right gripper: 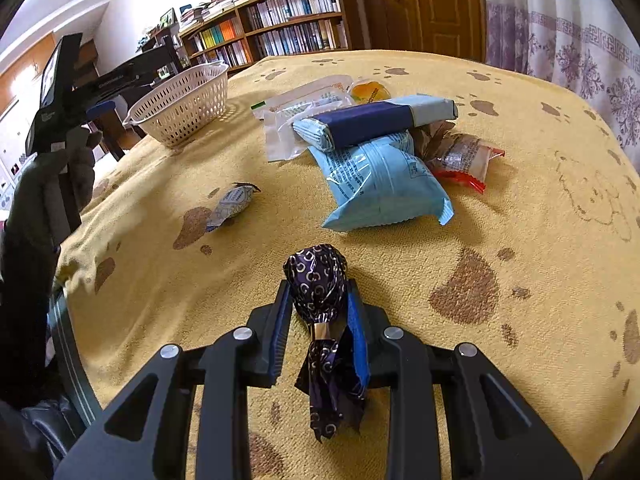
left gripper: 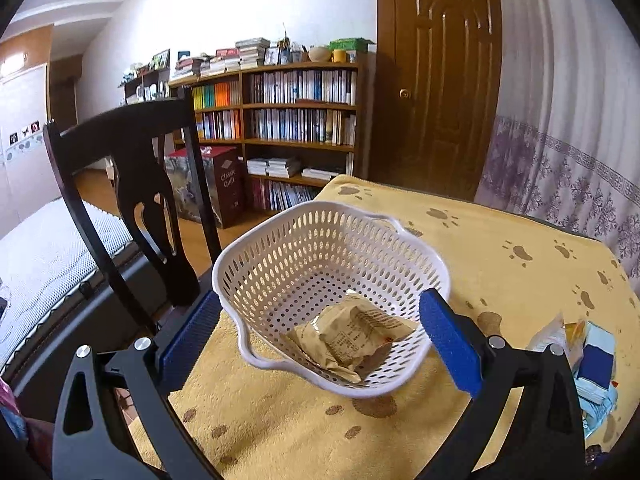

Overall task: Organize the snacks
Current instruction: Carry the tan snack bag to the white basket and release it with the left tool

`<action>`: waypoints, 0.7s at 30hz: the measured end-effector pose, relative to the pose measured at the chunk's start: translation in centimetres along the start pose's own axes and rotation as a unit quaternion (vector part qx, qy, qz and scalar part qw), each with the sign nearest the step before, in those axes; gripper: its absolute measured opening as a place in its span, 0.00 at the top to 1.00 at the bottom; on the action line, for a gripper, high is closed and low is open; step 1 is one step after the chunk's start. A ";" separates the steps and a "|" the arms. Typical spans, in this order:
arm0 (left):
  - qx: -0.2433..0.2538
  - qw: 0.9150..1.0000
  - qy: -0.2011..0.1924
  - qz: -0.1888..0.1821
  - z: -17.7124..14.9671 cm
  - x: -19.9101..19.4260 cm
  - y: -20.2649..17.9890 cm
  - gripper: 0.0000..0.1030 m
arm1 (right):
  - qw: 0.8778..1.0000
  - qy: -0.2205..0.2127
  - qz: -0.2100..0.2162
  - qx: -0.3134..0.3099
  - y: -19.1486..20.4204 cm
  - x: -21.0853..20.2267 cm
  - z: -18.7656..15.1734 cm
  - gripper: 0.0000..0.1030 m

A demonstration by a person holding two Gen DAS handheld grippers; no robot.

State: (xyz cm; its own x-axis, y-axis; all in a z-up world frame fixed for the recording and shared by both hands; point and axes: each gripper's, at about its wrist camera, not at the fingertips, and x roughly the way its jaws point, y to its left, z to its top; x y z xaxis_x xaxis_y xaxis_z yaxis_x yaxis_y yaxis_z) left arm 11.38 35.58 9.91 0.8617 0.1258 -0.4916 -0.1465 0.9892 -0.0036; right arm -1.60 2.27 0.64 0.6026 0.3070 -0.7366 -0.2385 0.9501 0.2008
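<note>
Right gripper (right gripper: 318,308) has the purple foil candy (right gripper: 320,284), left gripper (left gripper: 320,330) is wide open around the basket (left gripper: 256,264)

The right one's blue pads are closed snug on that dark purple wrapped candy, just above the yellow paw-print cloth (right gripper: 520,240) covering the counter. The left one is spread wide with the white perforated basket sitting between its fingers; can't tell if the pads actually touch it. The basket sits near the counter's far left corner, by the dark chair (left gripper: 132,184), with one tan snack packet (left gripper: 352,336) already inside. Mid-counter there's a pile: a light blue bag (right gripper: 380,188), a navy-and-pale-blue bar (right gripper: 372,122) on top, a red-edged packet (right gripper: 460,160), a white pouch (right gripper: 296,108). A small wrapped candy (right gripper: 232,204) lies alone, left of the pile.
</note>
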 end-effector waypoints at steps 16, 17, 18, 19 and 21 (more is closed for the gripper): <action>0.032 0.998 -0.025 -0.042 1.4 -5.0 0.3 0.02 | 0.998 -0.039 0.044 0.021 2.8 -1.7 3.1 0.74; 0.026 0.998 -0.030 -0.043 1.6 -5.4 0.7 0.02 | 0.998 -0.043 0.045 0.020 3.0 -1.7 3.7 0.74; 0.022 0.998 -0.034 -0.043 1.7 -5.7 1.0 0.02 | 0.998 -0.047 0.048 0.017 3.6 -1.7 4.6 0.74; 0.016 0.998 -0.038 -0.044 1.9 -6.0 1.5 0.02 | 0.997 -0.051 0.051 0.012 4.2 -1.5 5.6 0.74; 0.004 0.998 -0.043 -0.046 2.3 -6.4 2.3 0.02 | 0.997 -0.056 0.056 0.004 5.4 -1.2 7.4 0.74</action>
State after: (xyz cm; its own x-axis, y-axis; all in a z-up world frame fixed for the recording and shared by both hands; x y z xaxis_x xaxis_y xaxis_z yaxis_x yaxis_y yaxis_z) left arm 6.61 37.22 15.09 0.9095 0.0397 -0.4138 -0.0608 0.9974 -0.0380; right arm 2.00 7.48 7.35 0.6548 0.4145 -0.6320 -0.3024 0.9100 0.2836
